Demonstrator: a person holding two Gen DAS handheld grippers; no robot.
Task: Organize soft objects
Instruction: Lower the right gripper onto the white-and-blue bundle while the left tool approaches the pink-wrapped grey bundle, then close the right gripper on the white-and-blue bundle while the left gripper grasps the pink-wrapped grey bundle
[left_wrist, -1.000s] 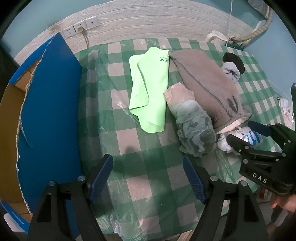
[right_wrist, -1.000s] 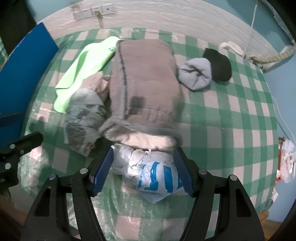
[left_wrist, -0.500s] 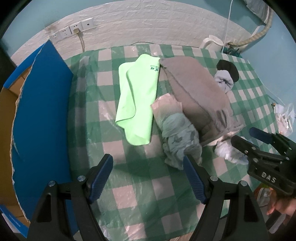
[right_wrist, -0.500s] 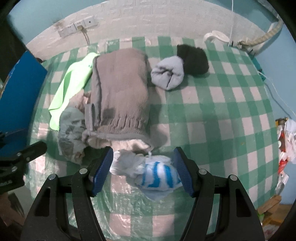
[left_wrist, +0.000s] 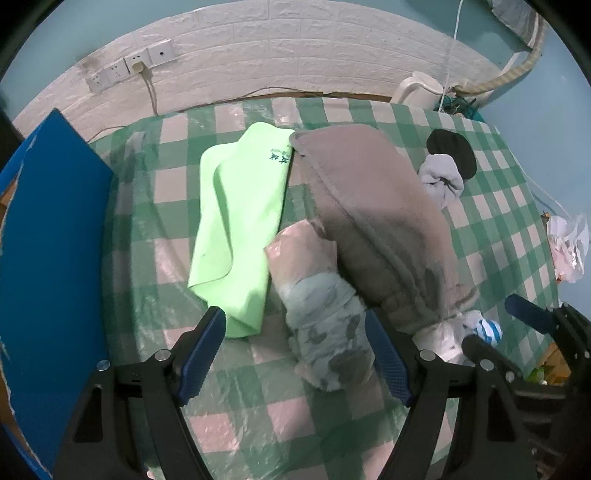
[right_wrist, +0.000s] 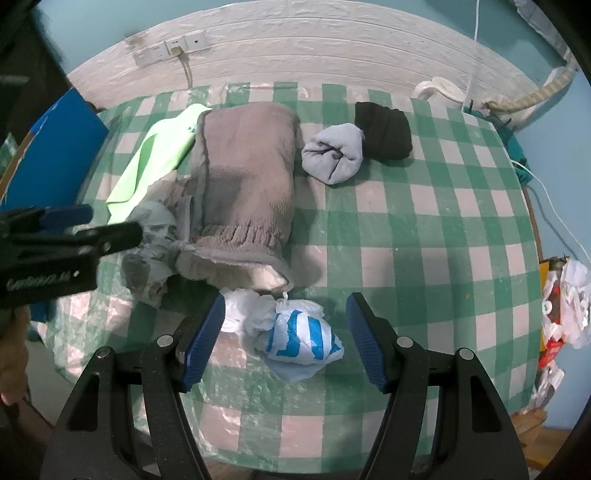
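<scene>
My left jaws (left_wrist: 295, 350) stand wide open above the near end of the bench (right_wrist: 424, 229), holding nothing; the rolled grey-patterned bundle (left_wrist: 328, 339) lies on the checked cloth below and between them, untouched as far as I can tell. My right jaws (right_wrist: 286, 336) are open too, hanging over the white and blue plastic-wrapped bundle (right_wrist: 299, 336), which sits loose on the bench with clear gaps to both pads.

I judge the sorting to be barely begun. Every soft thing I can see is on the cloth in one loose cluster: the green towel (left_wrist: 240, 221) lies flat at the left, the brown fleece blanket (right_wrist: 243, 184) is folded in the middle with its near edge over part of the patterned bundle, and the pale grey rolled sock (right_wrist: 332, 155) touches the black rolled sock (right_wrist: 384, 129) at the far right. The blue box flap (left_wrist: 51, 258) stands at the left edge; its inside is not visible, so I cannot tell whether anything is stowed there.

What is left, I reckon, is nearly all of it: closing on a bundle with each hand and carrying them off.
</scene>
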